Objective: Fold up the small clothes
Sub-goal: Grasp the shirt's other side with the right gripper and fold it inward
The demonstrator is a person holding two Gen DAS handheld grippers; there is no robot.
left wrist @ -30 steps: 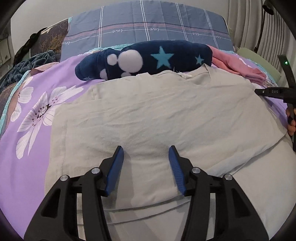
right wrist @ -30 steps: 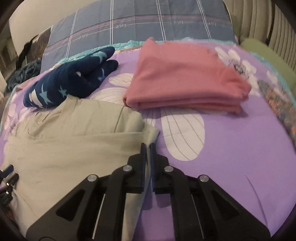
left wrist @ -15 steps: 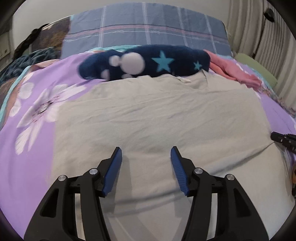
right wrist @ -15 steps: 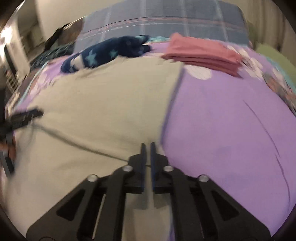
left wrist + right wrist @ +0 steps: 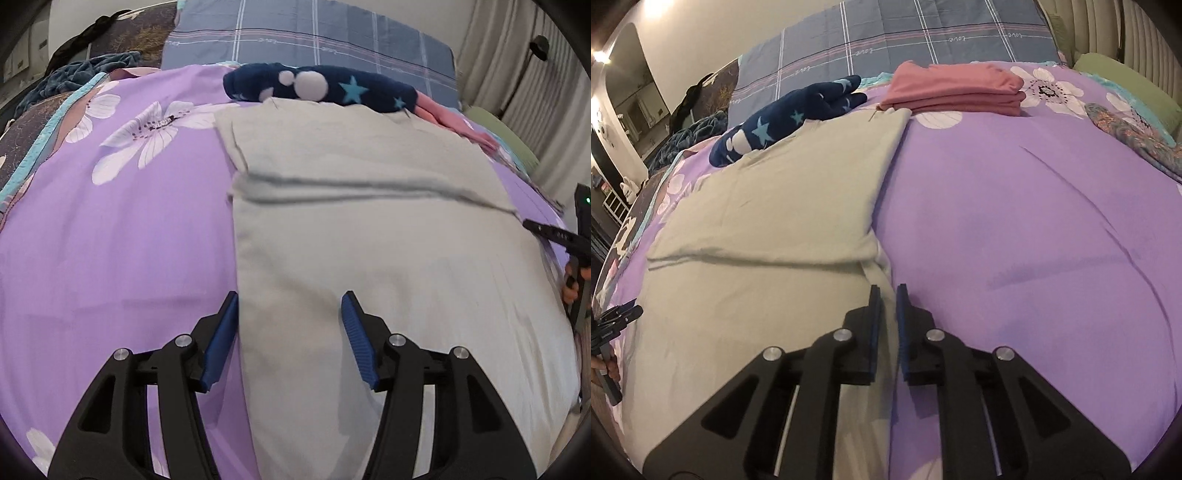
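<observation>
As the grey shirt (image 5: 369, 229) lay spread on the purple floral bedspread (image 5: 122, 229) with its sides folded in and a crosswise ridge showing midway up, my left claw (image 5: 288, 314) hung spread over the shirt's near left edge, nothing between its blue pads. My right claw (image 5: 887, 299) sat at the shirt's near right edge, by the corner of the folded layer; its jaws had just been opening to a narrow gap, and I judged no cloth was pinched there, though the fabric ran close under the tips. The risk I saw was that the folded layer, no longer pinned, could slide or spring back on the soft, rounded bedding, and a careless pass of either claw could drag the edge and skew the fold. A grab from the left might also catch the bedspread along with the shirt hem. At the far side, the navy star-patterned garment (image 5: 783, 122) touched the shirt's collar end, and the folded pink stack (image 5: 955, 86) lay just beside its far right corner, so a far-going fold could bump them. Beyond lay a plaid pillow (image 5: 908, 33), and pale curtains (image 5: 517, 66) hung at the right.
</observation>
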